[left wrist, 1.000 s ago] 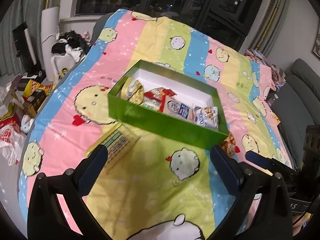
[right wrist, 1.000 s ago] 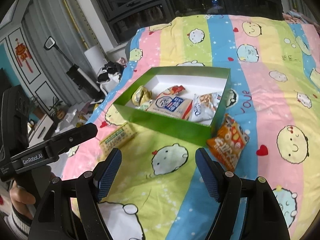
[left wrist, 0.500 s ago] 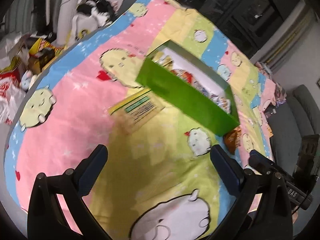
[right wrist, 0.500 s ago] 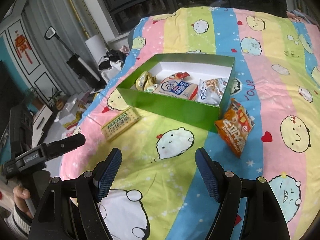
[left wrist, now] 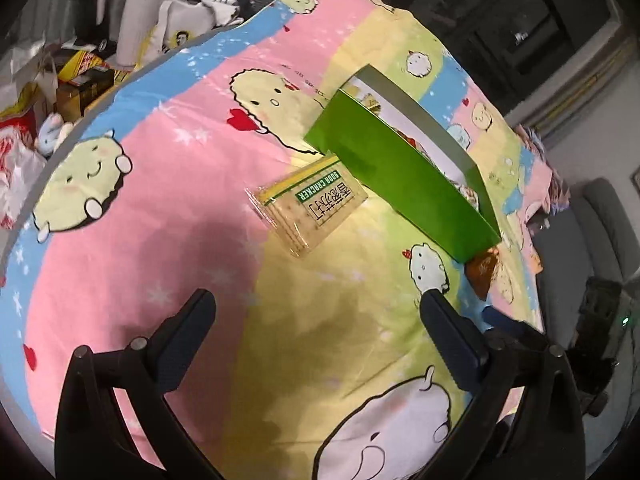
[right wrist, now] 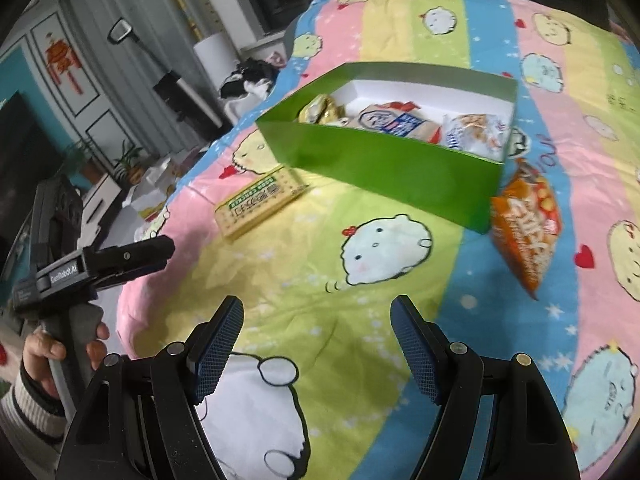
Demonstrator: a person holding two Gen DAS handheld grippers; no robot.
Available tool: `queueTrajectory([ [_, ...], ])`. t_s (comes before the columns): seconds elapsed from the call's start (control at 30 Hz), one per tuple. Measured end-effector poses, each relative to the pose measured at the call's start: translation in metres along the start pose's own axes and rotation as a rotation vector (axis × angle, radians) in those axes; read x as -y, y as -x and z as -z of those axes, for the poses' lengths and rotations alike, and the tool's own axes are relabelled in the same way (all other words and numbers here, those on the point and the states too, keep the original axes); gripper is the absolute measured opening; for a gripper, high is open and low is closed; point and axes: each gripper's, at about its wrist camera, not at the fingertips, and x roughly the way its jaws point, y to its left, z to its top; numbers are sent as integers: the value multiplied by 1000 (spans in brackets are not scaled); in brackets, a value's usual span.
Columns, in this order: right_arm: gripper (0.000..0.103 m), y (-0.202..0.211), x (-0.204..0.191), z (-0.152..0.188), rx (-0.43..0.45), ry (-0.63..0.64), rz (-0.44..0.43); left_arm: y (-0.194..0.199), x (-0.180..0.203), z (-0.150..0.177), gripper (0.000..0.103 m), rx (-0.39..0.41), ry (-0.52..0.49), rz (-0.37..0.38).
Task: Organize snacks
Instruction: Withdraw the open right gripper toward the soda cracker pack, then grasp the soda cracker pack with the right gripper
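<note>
Both tongs stand wide open and empty over the quilt [right wrist: 280, 280]: the left gripper [left wrist: 316, 320] points at the cracker pack [left wrist: 310, 208], which lies ahead of its fingers beside the green box [right wrist: 384, 164], apart from them. The right gripper [right wrist: 316, 340] hovers nearer, with the orange bag [right wrist: 528, 228] ahead to its right, touching the box corner. In the left view the box wall hides most snacks inside and all but a corner of the bag.

left hand-held gripper [left wrist: 316, 316] has dropped toward cracker pack [left wrist: 310, 204]
</note>
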Motion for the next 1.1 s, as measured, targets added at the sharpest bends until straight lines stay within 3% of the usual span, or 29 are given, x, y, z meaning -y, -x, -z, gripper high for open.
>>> queueTrajectory([
  [0.23,76,-30,-4,-15,4,34,-30,-13,-4,-5,100,9,16,-62],
  [0.33,76,-45,-2,-25,-1,29,-38,-18,-2,-10,95,15,5,-100],
  [0.4,76,-51,-2,-33,11,23,-59,-24,-1,-13,85,13,-10,-150],
  [0.7,75,-92,-10,-67,-36,36,-149,-41,-1,-22,78,19,-17,-143],
  [0.9,72,-123,-4,-83,-68,-41,-215,-47,1,-25,78,28,-46,-144],
  [1.1,72,-142,-15,-97,-59,-7,-201,-53,5,-27,68,25,-61,-144],
])
